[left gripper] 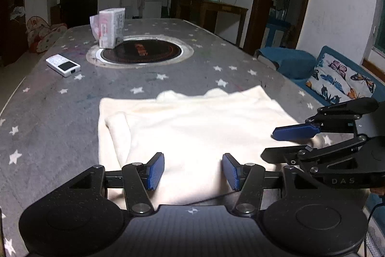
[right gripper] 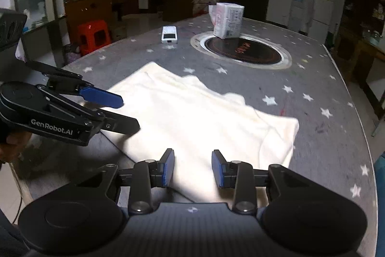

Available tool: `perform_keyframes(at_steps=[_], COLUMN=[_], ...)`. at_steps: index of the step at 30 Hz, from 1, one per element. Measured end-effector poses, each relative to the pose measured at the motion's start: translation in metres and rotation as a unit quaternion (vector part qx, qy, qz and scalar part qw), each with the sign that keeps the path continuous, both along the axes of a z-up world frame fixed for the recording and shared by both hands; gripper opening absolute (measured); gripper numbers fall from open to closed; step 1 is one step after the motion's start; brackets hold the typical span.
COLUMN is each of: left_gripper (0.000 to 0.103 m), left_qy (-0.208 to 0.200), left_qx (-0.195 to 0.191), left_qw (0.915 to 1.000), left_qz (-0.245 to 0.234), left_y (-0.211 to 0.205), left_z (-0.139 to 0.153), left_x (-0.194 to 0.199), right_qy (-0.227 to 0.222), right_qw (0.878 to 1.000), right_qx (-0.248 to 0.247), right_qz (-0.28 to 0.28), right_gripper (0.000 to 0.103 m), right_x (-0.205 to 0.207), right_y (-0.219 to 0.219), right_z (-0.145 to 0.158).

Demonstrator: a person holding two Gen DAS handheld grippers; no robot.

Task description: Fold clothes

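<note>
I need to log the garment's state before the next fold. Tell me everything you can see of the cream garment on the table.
The cream garment is soft, plain, fleece-like cloth lying flat on the grey star-patterned table, already partly folded into a rough rectangle. One sleeve or side is folded inward along one edge, and the far edge is wavy. Its near edge reaches the table's edge. The left gripper and right gripper are both open over that near edge, gripping nothing.
</note>
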State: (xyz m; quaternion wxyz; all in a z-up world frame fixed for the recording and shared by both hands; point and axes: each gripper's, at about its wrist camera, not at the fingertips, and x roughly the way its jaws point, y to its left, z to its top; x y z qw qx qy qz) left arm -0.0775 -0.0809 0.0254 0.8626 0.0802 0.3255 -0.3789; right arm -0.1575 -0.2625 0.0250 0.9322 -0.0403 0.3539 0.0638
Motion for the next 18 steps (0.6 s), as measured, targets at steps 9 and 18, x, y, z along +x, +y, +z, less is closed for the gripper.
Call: perform_keyframes(at_steps=[9, 18], left_gripper=[0.062, 0.063], left_qy=[-0.01, -0.017], left_qx=[0.003, 0.006], left_qw=[0.9999, 0.9998], left_qz=[-0.001, -0.002], left_y=[0.001, 0.003], left_z=[0.0, -0.003], left_x=[-0.005, -0.006], right_qy=[-0.024, -0.008], right_qw=[0.999, 0.999], right_qx=[0.016, 0.018], right_qz=[-0.021, -0.039], right_gripper=[0.034, 0.034], right_x=[-0.021, -0.034], right_y=[-0.009, -0.028], right_z=[0.007, -0.004])
